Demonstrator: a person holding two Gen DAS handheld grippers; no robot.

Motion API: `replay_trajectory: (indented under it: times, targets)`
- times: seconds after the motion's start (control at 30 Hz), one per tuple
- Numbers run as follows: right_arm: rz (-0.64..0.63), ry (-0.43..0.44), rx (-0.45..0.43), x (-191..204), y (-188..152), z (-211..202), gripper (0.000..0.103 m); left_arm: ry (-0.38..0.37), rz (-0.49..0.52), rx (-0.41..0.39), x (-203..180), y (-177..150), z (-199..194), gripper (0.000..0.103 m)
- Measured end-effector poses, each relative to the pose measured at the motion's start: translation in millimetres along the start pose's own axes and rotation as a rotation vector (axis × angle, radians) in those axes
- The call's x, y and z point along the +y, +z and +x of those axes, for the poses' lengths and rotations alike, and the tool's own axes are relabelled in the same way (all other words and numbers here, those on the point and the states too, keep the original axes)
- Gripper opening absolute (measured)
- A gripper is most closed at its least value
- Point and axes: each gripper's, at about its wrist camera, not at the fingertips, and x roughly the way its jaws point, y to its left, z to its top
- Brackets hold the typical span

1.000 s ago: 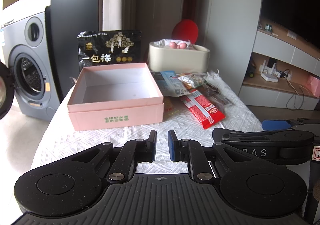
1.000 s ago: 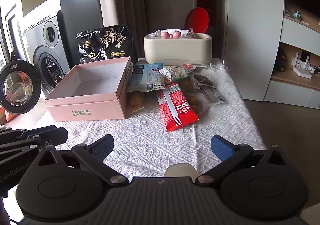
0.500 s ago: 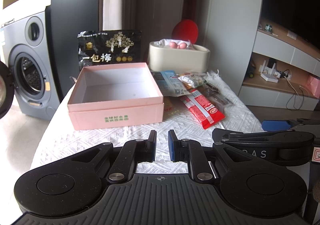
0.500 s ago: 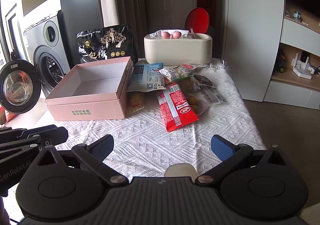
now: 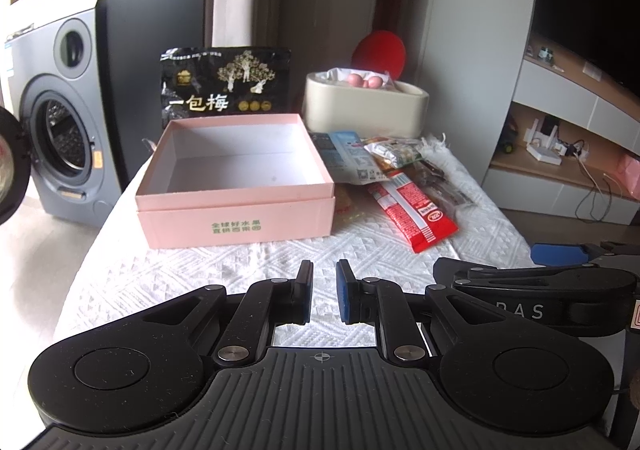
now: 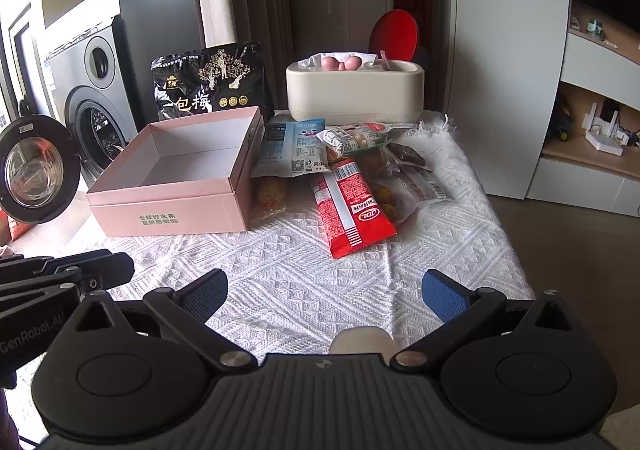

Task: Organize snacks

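An empty pink box (image 5: 236, 178) (image 6: 180, 178) stands open on the white cloth-covered table (image 6: 304, 282). To its right lies a pile of snack packets: a red packet (image 6: 350, 206) (image 5: 414, 210), a blue-and-white packet (image 6: 296, 148), a green-white one (image 6: 356, 136) and several clear bags. A black plum bag (image 6: 210, 84) (image 5: 226, 84) stands behind the box. My left gripper (image 5: 324, 296) hovers shut and empty over the table's near edge. My right gripper (image 6: 324, 290) is open wide, nothing between its fingers, short of the red packet.
A cream tub (image 6: 354, 88) with pink items sits at the table's far end, a red disc (image 6: 394, 34) behind it. A washing machine (image 6: 92, 90) with its door (image 6: 34, 170) swung open stands left. Shelving (image 6: 592, 122) lies right.
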Motion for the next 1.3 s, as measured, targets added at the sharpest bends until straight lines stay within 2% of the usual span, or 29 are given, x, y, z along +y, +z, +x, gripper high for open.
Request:
replay_trajectory:
  times: [0.43, 0.57, 0.63, 0.7, 0.77, 0.8, 0.93, 1.1, 1.2, 1.3]
  targets:
    - [-0.010, -0.030, 0.034, -14.5, -0.3, 27.8, 0.103, -0.015, -0.001, 0.082, -4.0, -1.1, 34.7, 0.016]
    - [-0.067, -0.014, -0.015, -26.1, 1.8, 43.0, 0.103, -0.033, -0.014, 0.116, -5.9, 2.6, 61.1, 0.016]
    - [-0.117, 0.037, -0.042, -35.3, 4.0, 54.7, 0.103, -0.087, -0.049, 0.124, -1.5, 6.3, 77.2, 0.016]
    - [-0.122, 0.070, -0.005, -46.5, 6.7, 69.1, 0.103, -0.167, -0.089, 0.134, 5.5, 10.6, 93.1, 0.017]
    - [-0.132, 0.065, -0.020, -53.1, 8.6, 77.1, 0.103, -0.253, -0.126, 0.153, 12.4, 15.7, 109.5, 0.017]
    - [-0.150, 0.047, -0.034, -53.7, 10.8, 82.3, 0.103, -0.265, -0.135, 0.164, 14.1, 17.1, 115.1, 0.017]
    - [-0.213, 0.033, -0.036, -51.6, 23.5, 104.4, 0.103, -0.172, -0.094, 0.206, 9.5, 22.3, 133.7, 0.017]
    - [-0.277, 0.125, -0.046, -37.1, 35.2, 127.4, 0.103, -0.212, -0.093, 0.223, 15.7, 22.4, 135.8, 0.017]
    - [-0.295, 0.149, -0.039, -29.1, 43.3, 141.8, 0.090, -0.226, -0.095, 0.231, 20.4, 20.5, 134.0, 0.017]
    - [-0.320, 0.132, -0.061, -21.0, 51.2, 148.7, 0.087, -0.216, -0.127, 0.232, 29.0, 18.2, 131.4, 0.017]
